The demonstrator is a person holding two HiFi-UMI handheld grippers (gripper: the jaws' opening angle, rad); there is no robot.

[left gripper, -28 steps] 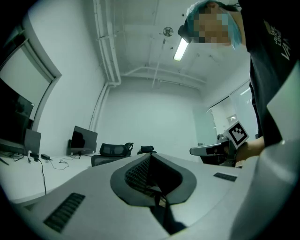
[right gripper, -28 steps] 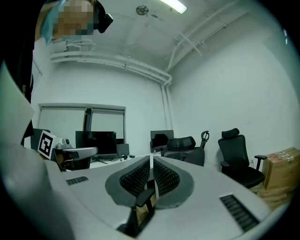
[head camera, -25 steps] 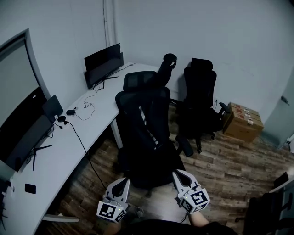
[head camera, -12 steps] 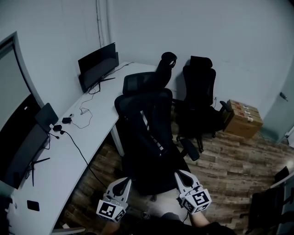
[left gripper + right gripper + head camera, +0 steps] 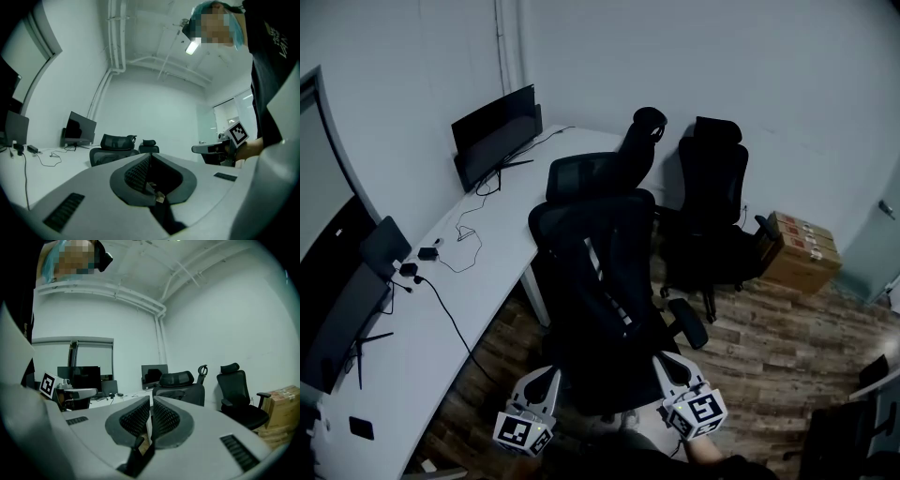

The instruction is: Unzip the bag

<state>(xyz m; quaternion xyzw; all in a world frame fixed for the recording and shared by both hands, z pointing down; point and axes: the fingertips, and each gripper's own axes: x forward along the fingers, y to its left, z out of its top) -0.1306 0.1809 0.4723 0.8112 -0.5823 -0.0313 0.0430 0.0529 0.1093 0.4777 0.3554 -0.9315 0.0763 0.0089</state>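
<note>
No bag shows in any view. In the head view my left gripper (image 5: pixel 549 375) and right gripper (image 5: pixel 663 360) are held low at the bottom edge, side by side, just in front of a black office chair (image 5: pixel 600 281). Both are shut with nothing between the jaws. The left gripper view looks along its shut left gripper (image 5: pixel 149 157) into the room, and the right gripper (image 5: pixel 225 147) with its marker cube is off to the right. The right gripper view shows the right gripper (image 5: pixel 151 401) with pads together, and the left gripper (image 5: pixel 70 392) at the left.
A curved white desk (image 5: pixel 441 309) runs along the left wall with monitors (image 5: pixel 492 136) and cables. A second black chair (image 5: pixel 712 206) stands behind the first. A cardboard box (image 5: pixel 802 248) sits on the wooden floor (image 5: pixel 769 337) at the right.
The head view has shifted a little, so the desk and chairs sit differently in frame. Both grippers stay shut and low and have sunk slightly toward the bottom edge.
</note>
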